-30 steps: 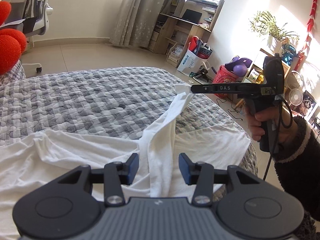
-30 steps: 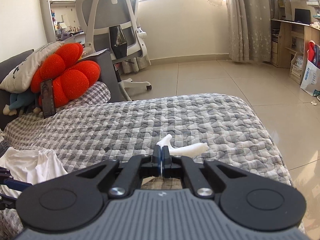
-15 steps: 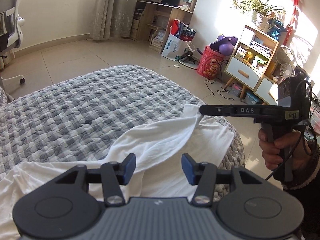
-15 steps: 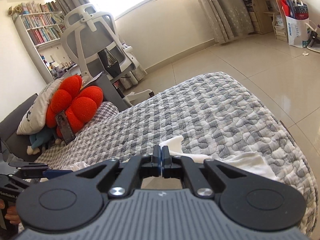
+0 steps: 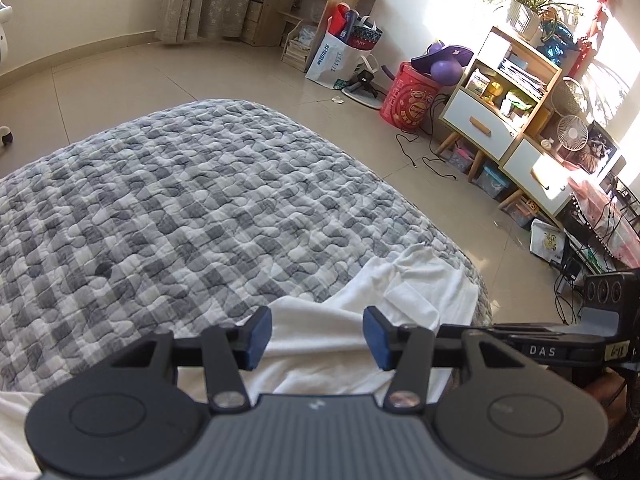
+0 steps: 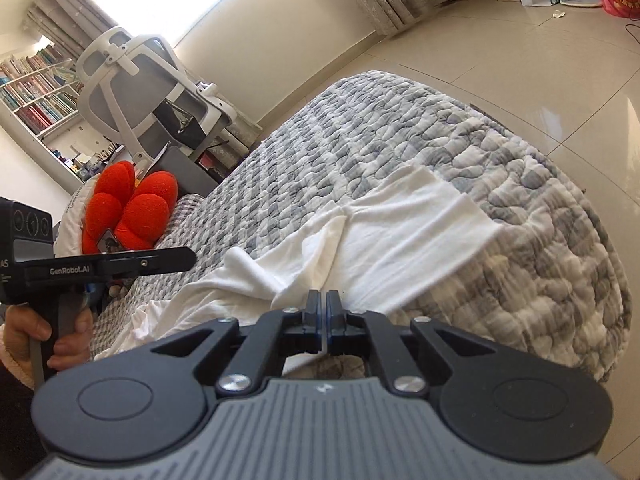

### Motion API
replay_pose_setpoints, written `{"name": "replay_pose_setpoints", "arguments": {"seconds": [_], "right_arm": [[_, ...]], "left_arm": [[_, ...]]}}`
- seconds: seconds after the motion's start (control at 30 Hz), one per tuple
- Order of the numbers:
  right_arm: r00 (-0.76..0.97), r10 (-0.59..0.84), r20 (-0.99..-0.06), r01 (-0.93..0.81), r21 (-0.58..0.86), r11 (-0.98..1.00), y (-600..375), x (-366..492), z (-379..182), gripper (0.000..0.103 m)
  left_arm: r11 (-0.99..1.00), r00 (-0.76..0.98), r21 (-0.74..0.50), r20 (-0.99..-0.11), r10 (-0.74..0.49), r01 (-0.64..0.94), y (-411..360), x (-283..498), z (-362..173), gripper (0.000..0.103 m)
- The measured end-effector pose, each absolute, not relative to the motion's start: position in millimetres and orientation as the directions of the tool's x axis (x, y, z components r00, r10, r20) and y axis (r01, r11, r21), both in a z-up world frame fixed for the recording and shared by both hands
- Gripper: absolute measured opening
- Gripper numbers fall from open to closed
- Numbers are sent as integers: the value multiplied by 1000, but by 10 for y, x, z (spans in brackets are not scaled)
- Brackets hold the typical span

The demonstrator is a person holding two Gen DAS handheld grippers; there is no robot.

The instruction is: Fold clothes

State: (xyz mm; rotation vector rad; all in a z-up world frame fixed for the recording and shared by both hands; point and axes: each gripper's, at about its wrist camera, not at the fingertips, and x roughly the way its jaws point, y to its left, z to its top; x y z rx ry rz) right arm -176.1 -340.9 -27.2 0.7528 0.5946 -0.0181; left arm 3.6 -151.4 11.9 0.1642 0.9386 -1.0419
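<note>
Laying the sleeve fold down, by the look of it: the white T-shirt (image 6: pixel 404 240) lies on the grey checked quilt (image 5: pixel 192 208) at the bed's near corner, one sleeve (image 6: pixel 416 196) spread flat toward the rounded edge, the body bunched in loose ridges toward the left.

Right hand-held gripper (image 6: pixel 322 306): jaws nearly together and just starting to open, a thin sliver of white fabric between the pads (hard to tell whether it is pinched or only resting there). Left hand-held gripper (image 5: pixel 316 334): jaws apart, nothing between them, hovering over the shirt body; no contact that I can see.

How I'd run this step:
- Let the right jaws open fully before pulling back, otherwise the fabric drags and the fold undoes itself.
- Back out low and straight along the fingers, not sideways across the cloth.
- The bunched ridge (image 6: pixel 248 270) near the middle needs flattening before any further fold; press and sweep outward with the left one, jaws closed.
- Keep the cloth inboard; the sleeve hem sits near the quilt's drop-off and could slide off.
- The two tools are close together (the right one's finger sits just beside the left one's blue pad in the left view), so move one at a time.
</note>
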Motion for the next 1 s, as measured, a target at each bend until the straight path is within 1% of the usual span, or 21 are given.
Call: {"name": "replay_pose_setpoints", "arguments": {"seconds": [0.03,0.07,0.23,0.3,0.33,0.37,0.43,0.73,0.83,0.9,0.93,0.97,1.0], "right_arm": [[840,196,-505,216,643,735,-3419,-1765,-261,8],[845,200,-497,209,649,732,-3430,-1768,-251,14],[857,210,-471,179,654,735,-3439,-1767,-207,14],[862,208,-462,174,657,734,-3446,-1771,-199,15],[864,207,-459,173,656,734,-3444,-1766,-190,21],[866,204,-457,172,654,736,-3440,-1768,-182,32],[873,191,-448,169,647,743,-3427,-1763,-160,41],[890,216,-402,124,669,733,-3401,-1687,-138,41],[887,207,-412,137,663,736,-3406,-1641,-170,41],[883,210,-421,143,665,733,-3417,-1608,-220,41],[880,219,-421,134,664,736,-3410,-1595,-242,39],[878,229,-421,125,663,738,-3403,-1583,-264,29],[879,229,-417,122,662,739,-3403,-1587,-281,23]], "left_arm": [[525,161,-299,-732,-662,797,-1562,46,94,51],[521,154,-300,-736,-660,799,-1608,58,70,51],[515,128,-327,-736,-664,792,-1724,140,0,50],[510,117,-342,-732,-671,789,-1750,169,-13,50],[507,112,-346,-731,-673,789,-1759,184,-21,50],[503,106,-350,-731,-674,790,-1768,199,-30,50],[497,96,-354,-732,-675,792,-1787,228,-45,50],[407,21,-361,-725,-688,839,-2020,270,-63,49],[404,7,-367,-733,-680,838,-2080,305,-104,49],[398,-18,-394,-729,-685,829,-2116,330,-144,47],[393,-32,-409,-725,-687,824,-2139,337,-165,46],[388,-47,-424,-722,-690,819,-2162,344,-186,45],[383,-61,-438,-718,-693,813,-2185,352,-207,43]]}}
